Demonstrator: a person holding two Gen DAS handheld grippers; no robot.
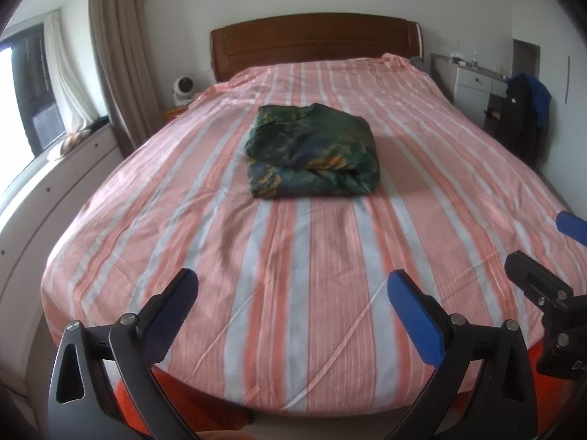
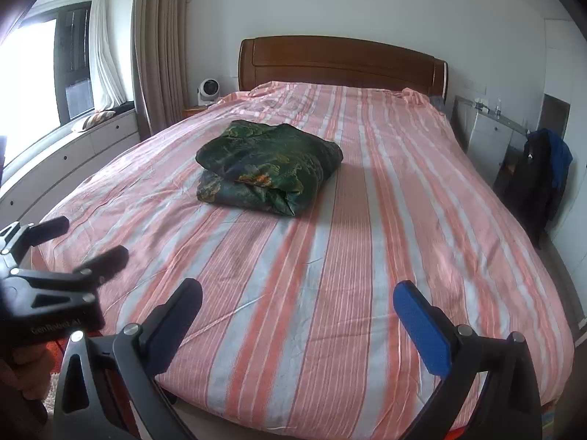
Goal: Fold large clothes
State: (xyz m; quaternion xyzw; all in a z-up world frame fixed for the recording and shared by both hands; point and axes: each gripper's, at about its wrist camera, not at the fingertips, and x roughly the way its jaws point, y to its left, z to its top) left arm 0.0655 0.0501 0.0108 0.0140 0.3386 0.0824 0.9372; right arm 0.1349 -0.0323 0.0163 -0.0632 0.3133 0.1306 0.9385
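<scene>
A green patterned garment (image 1: 312,150) is seen lying as a folded bundle on the striped bed (image 1: 330,293), towards its middle, well ahead of both grippers. The left gripper (image 1: 293,289) and the right gripper (image 2: 297,300) are held spread and empty over the foot end. From the left the bundle lies nearly straight ahead, from the right ahead and slightly leftward, so neither can be judged clearly nearer

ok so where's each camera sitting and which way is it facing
Left wrist: on the left gripper at the bed's foot, facing the headboard; right gripper at its right edge.
Right wrist: on the right gripper, further right, same heading; left gripper at its left edge.
Shared: folded green patterned garment on the striped bedspread, both grippers open and empty.
</scene>
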